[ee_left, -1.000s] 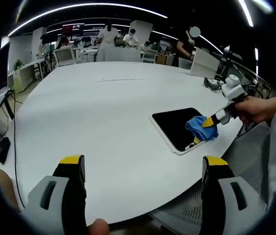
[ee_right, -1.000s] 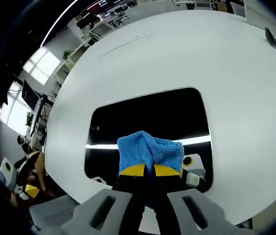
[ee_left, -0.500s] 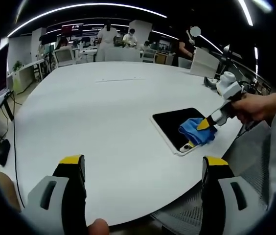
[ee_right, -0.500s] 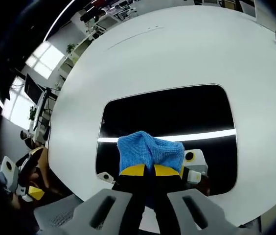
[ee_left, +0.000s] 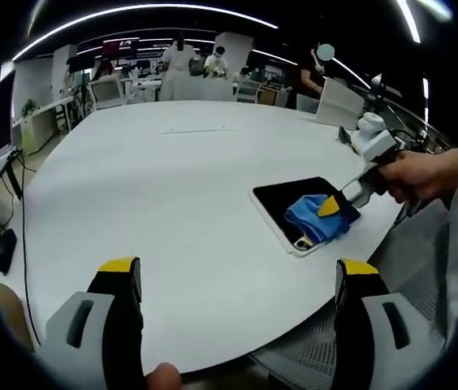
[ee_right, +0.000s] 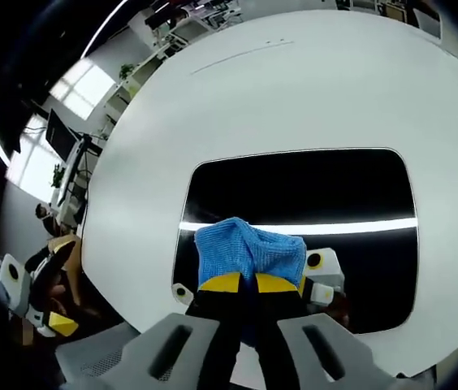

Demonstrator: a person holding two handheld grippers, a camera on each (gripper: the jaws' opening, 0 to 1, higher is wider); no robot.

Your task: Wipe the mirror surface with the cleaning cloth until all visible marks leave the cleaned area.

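the right gripper (ee_right: pixel 239 282), fingers clamped on the blue cleaning cloth (ee_right: pixel 249 250), presses it on the mirror (ee_right: pixel 310 191) lying on the white tabletop (ee_left: pixel 156 187); wiping is underway. the left gripper (ee_left: pixel 237 280) hangs apart, fingers spread. next, likely sweep toward the uncleaned far side.

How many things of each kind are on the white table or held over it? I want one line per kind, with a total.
Mirror: 1
Blue cleaning cloth: 1
Grippers: 2, the right gripper shut on the cloth, the left gripper open
Total: 4
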